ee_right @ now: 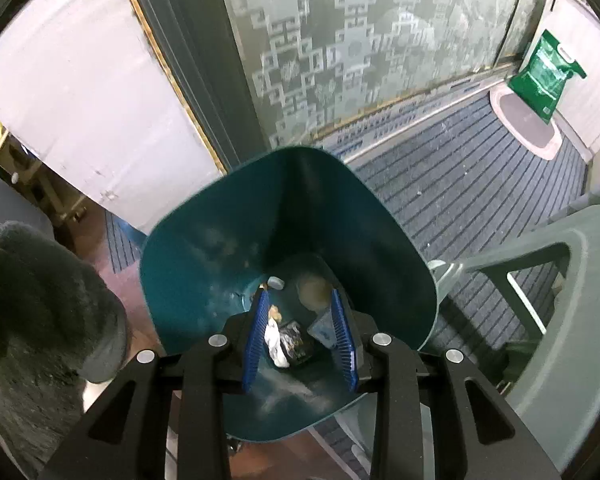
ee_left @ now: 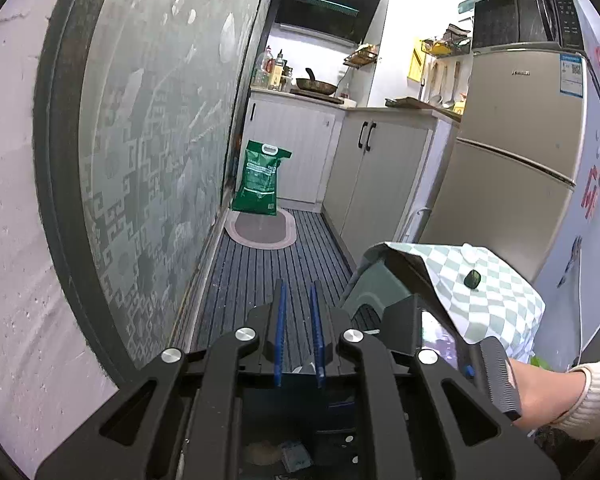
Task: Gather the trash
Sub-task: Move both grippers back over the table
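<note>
Directly above the teal bin (ee_right: 204, 248), right hand-held gripper (ee_right: 300, 340) parted, empty; left (ee_left: 299, 332) nearly clenched, empty.

A narrow kitchen with a blue-grey striped floor mat (ee_left: 268, 280) runs toward 12 o'clock, bounded at 9 o'clock by a frosted patterned glass sliding door (ee_left: 152, 128). White cabinets (ee_left: 364, 176) under a pale worktop (ee_left: 404, 109) and a beige two-door fridge (ee_left: 516, 168) stand at 2 o'clock, a black range hood (ee_left: 328, 4) at 12.
</note>
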Demonstrator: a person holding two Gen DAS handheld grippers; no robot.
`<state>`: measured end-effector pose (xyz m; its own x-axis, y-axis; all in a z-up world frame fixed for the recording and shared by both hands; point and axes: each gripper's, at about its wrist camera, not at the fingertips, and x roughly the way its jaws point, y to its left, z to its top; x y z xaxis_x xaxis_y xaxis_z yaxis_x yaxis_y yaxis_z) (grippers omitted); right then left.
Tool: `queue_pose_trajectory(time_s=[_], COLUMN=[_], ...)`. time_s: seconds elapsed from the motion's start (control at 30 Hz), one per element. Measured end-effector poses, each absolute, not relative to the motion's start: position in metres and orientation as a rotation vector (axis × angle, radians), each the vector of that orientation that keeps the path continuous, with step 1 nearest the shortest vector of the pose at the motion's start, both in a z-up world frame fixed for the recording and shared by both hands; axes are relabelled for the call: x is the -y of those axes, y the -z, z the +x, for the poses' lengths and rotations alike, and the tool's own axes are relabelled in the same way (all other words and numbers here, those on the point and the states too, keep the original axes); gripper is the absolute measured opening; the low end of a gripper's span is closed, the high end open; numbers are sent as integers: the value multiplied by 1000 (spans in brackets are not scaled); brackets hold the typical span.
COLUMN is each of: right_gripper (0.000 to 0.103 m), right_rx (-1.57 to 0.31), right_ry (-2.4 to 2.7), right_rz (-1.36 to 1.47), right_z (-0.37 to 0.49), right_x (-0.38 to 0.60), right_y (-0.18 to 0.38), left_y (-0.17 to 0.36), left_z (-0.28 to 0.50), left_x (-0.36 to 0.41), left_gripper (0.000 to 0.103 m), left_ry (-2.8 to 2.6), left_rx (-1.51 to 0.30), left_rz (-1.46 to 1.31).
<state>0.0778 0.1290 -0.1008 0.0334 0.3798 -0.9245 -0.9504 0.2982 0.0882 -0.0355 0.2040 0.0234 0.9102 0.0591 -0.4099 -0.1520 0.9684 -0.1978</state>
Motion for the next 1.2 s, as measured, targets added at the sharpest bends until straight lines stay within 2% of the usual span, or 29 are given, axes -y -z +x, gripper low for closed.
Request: queue_pose_trajectory(time_s=[0.33,0.43,0.57,0.9,1.1,1.2], right_gripper=[33,38,38,44,51,53], right_rx=[-913,-829,-780,-724,-699,-696], right_ry=[-1187,-1145,-1103,-947,-866,-835], right_rz=[-546,-518,-470,-359,-309,-287], right_z=[79,86,101,146,172,185], right_x=[-108,-95,-72,-4,39,57], right_y=[37,15,-4,-34,-52,-58], left_y=[-36,-35,-33,-33,-37,-36], left_z=[-32,-24,-13,17,47,65], left_x=[-202,-195,-180,-139,-102,-84], left_gripper=[15,16,16,24,36,38], left_ry=[-120,-92,-73,-5,84,114], left_rx=[-373,-381,-398,-421,-438,-456], left_rz=[-232,-232,-208,-184,-155,-144])
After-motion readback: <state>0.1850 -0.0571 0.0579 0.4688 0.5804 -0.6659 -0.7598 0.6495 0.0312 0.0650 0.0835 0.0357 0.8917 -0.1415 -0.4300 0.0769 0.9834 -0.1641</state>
